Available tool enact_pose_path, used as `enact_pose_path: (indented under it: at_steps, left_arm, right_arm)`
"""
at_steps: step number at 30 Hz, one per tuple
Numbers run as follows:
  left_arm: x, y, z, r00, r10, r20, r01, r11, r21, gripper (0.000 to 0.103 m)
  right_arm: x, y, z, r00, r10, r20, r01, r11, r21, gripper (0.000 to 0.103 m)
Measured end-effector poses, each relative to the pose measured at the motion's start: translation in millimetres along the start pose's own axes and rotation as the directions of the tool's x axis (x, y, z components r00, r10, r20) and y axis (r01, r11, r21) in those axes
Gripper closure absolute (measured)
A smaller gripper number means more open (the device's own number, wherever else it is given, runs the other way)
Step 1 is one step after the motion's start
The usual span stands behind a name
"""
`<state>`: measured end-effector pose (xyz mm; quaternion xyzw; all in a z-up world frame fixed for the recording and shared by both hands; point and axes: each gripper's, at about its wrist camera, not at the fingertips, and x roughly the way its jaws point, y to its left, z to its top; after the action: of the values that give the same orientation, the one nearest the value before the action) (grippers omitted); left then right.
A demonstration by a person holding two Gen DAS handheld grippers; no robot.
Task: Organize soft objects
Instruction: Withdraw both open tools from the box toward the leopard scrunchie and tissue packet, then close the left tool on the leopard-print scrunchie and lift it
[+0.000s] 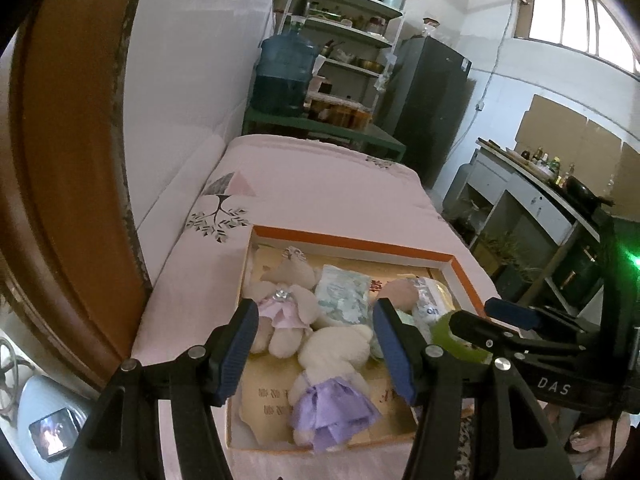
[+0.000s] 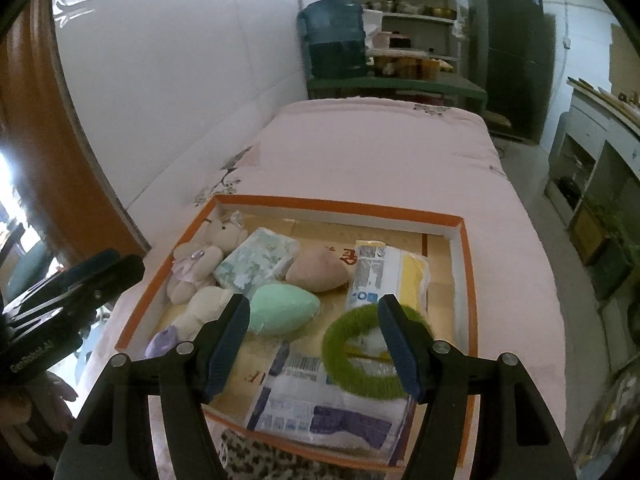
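Observation:
An orange-rimmed box (image 1: 352, 243) (image 2: 340, 205) lies on a pink bed and holds the soft things. Inside are a plush bunny in a purple dress (image 1: 332, 384), a second bunny in a pink dress (image 1: 280, 312) (image 2: 198, 260), a patterned tissue pack (image 1: 342, 292) (image 2: 256, 260), a tan pad (image 2: 318, 266), a mint pad (image 2: 282, 308), a green fuzzy ring (image 2: 352, 368) and plastic-wrapped packs (image 2: 320, 412). My left gripper (image 1: 316, 350) hovers open above the bunnies, holding nothing. My right gripper (image 2: 316, 344) hovers open above the mint pad and the ring, also holding nothing.
A leopard-print cloth (image 2: 260, 460) lies at the box's near edge. The pink bedspread (image 2: 380, 152) stretches beyond the box to a blue water jug (image 2: 332, 40), shelves and a dark fridge (image 2: 508, 48). A wooden headboard (image 1: 68, 160) rises at the left; cabinets (image 1: 520, 208) line the right.

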<state>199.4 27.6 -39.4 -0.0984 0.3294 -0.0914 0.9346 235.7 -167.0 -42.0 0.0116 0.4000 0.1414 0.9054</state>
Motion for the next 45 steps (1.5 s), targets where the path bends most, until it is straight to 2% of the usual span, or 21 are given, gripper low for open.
enact_pose_path:
  at_steps: [19, 27, 36, 45]
  left_arm:
    - [-43.6, -27.3, -32.0, 0.995, -0.096, 0.004, 0.096, 0.995, 0.009, 0.044]
    - [-49.7, -44.3, -51.7, 0.988, -0.152, -0.026, 0.153, 0.988, 0.016, 0.044]
    - [-45.2, -66.2, -74.6, 0.977, -0.197, -0.075, 0.201, 0.979, 0.038, 0.044]
    - [-34.1, -89.3, -93.3, 0.964, -0.228, -0.137, 0.239, 0.968, 0.077, 0.044]
  right_arm:
    - [-70.9, -5.0, -47.9, 0.994, -0.073, 0.08, 0.07, 0.997, 0.04, 0.035]
    - [-95.6, 0.6, -81.4, 0.989, -0.101, 0.107, 0.098, 0.995, 0.032, 0.035]
    - [-110.8, -11.5, -118.1, 0.989, -0.116, 0.087, 0.109, 0.991, 0.083, 0.035]
    - [-109.2, -18.9, -148.1, 0.992, -0.117, 0.038, 0.112, 0.987, 0.112, 0.035]
